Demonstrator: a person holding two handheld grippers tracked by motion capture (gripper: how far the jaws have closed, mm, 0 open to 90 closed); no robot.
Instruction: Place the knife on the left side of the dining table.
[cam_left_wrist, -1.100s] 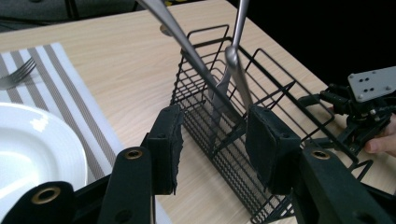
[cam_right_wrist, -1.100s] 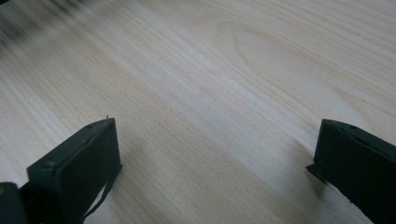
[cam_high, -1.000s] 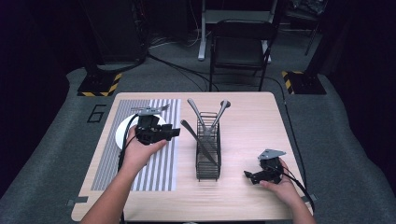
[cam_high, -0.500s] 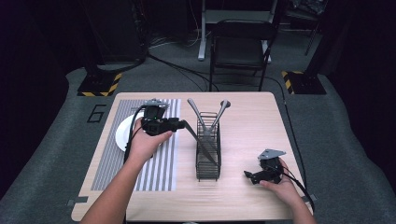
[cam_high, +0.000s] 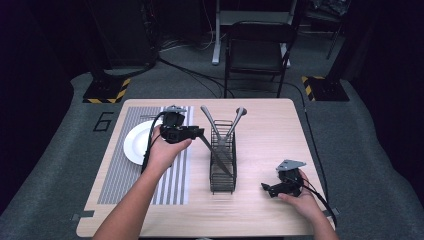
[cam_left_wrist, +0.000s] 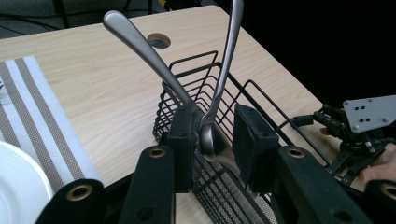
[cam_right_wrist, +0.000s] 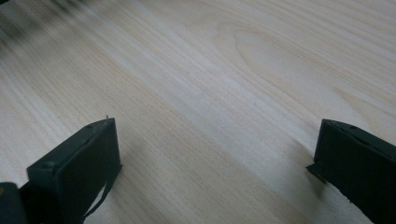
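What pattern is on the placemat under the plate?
Grey and white stripes on the placemat, clearest in the high view.

Your left gripper (cam_left_wrist: 212, 142) hides the lower part of the basket (cam_left_wrist: 261, 102) in its own view, and you cannot tell whether the pads press the spoon (cam_left_wrist: 215, 116) between them or stand just off it. The plate (cam_left_wrist: 18, 186) is cut by that view's left and bottom edges. From above, your left hand (cam_high: 165, 150) covers part of the plate's rim. In the right gripper view the far table (cam_right_wrist: 42, 18) is blurred, and the frame crops both jaws.
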